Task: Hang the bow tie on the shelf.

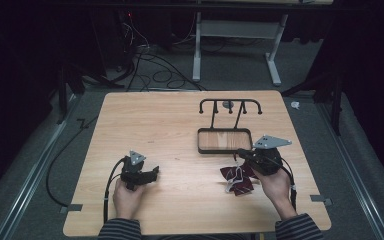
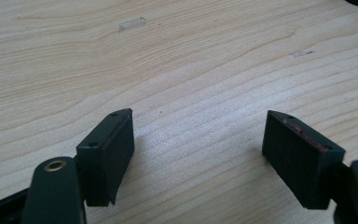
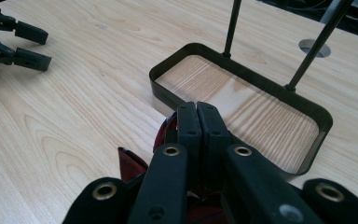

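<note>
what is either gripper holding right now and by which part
The left gripper stands open over bare table, holding nothing. The right gripper is shut above a dark red cloth; whether it pinches the fabric cannot be told.

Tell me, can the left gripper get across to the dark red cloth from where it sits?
Probably yes. The left gripper rests on the table with jaws open, and bare wood lies between it and the dark red cloth. The right gripper, jaws shut, sits over the cloth's far edge and could crowd it.
</note>
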The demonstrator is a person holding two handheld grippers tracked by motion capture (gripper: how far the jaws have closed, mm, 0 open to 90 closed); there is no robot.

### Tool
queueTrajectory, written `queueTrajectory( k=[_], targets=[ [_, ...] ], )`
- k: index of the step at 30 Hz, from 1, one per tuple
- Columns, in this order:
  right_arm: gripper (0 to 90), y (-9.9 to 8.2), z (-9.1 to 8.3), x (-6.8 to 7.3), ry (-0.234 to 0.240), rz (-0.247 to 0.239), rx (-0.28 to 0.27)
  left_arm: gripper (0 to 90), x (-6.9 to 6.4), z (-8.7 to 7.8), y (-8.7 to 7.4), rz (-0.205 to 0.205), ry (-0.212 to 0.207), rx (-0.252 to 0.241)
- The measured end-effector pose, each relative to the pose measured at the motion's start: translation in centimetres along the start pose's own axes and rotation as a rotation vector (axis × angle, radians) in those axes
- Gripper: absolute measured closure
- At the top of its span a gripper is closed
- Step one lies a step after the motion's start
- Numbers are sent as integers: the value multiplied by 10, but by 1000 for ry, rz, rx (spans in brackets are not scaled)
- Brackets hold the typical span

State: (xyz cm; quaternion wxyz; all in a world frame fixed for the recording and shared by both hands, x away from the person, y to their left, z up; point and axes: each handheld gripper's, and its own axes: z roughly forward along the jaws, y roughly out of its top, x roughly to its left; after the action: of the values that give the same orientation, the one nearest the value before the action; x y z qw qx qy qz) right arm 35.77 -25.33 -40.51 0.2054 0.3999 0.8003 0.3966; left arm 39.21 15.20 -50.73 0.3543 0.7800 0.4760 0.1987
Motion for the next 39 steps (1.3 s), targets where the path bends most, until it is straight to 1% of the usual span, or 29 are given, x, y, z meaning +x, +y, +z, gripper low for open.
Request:
queueTrajectory(
  k=[20, 27, 39],
  targets=[
    [900, 19, -8, 1, -10, -41, -30, 257, 0, 0, 0, -1, 0, 0],
    [900, 25, -9, 1, -5, -50, -39, 257, 0, 0, 0, -1, 0, 0],
    [900, 41, -11, 1, -6, -77, -57, 257, 0, 0, 0, -2, 0, 0]
  ],
)
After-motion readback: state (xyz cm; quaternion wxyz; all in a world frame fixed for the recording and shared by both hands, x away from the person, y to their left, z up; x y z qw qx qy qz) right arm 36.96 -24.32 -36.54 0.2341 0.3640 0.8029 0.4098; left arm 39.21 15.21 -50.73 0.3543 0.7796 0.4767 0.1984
